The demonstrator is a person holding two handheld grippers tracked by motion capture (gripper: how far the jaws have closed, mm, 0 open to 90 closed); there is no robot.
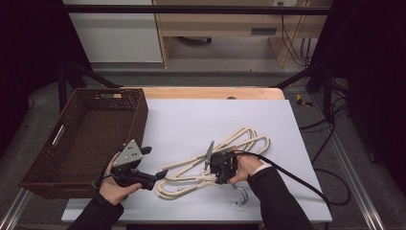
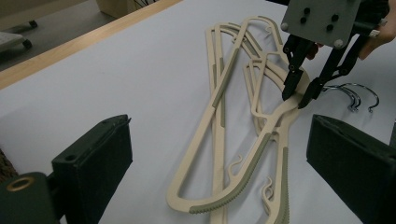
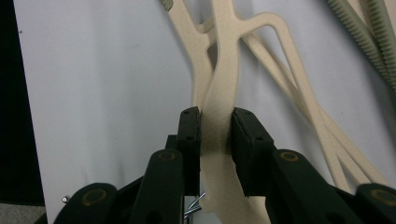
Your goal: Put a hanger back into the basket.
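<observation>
A loose pile of cream plastic hangers lies on the white table, with their metal hooks near the front edge. My right gripper is shut on the neck of one hanger. In the right gripper view its pads press the cream neck from both sides. The left gripper view shows that same grip beside the hooks. My left gripper stands open at the hangers' left end. Its wide jaws flank a hanger shoulder without touching it.
A brown woven basket stands at the table's left, tilted over the edge, close behind my left hand. A black cable trails from the right gripper across the table's right side. The wooden table edge runs along the back.
</observation>
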